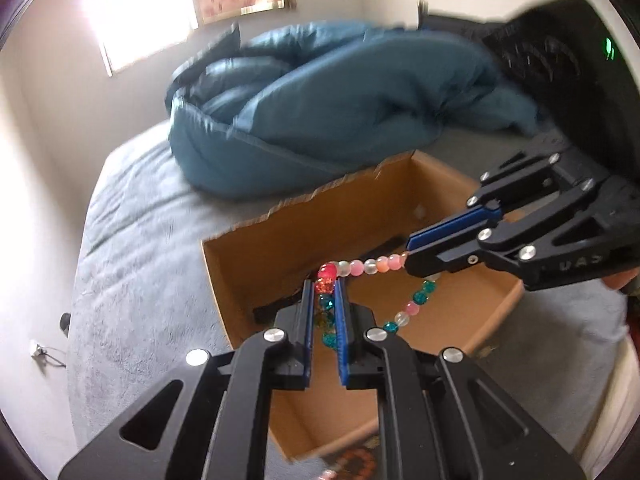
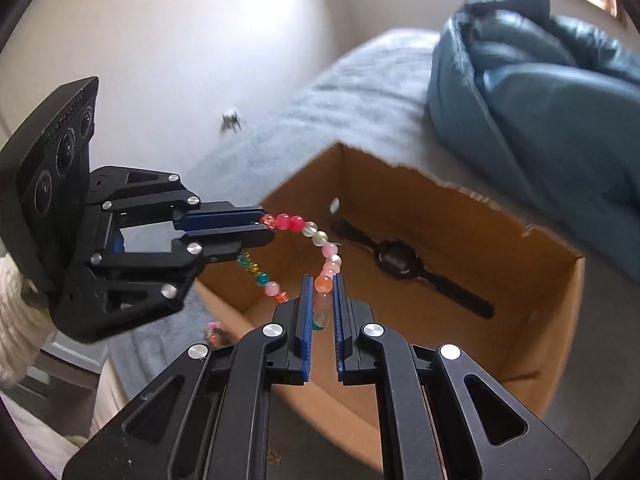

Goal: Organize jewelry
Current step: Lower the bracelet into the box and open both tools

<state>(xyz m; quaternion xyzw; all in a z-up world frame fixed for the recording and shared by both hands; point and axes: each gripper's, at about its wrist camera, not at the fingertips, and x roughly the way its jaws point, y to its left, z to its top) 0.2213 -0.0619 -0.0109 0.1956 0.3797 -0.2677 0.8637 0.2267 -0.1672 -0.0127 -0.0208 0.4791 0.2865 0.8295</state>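
Bracelet (image 1: pixel 362 268) of pink, white and teal beads hung stretched between our two grippers above the cardboard box (image 1: pixel 280 236). We had the left gripper (image 1: pixel 325 292) clamped narrow on one end and the right gripper (image 2: pixel 323 286) clamped narrow on the other. Inside the box lay a black wristwatch (image 2: pixel 400 264). We noted the box sat on the grey bed (image 1: pixel 132 240), near a blue duvet (image 1: pixel 320 112).

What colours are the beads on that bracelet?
The beaded bracelet mixes pink, red, orange, teal, yellow and milky white beads; the right wrist view shows it best.
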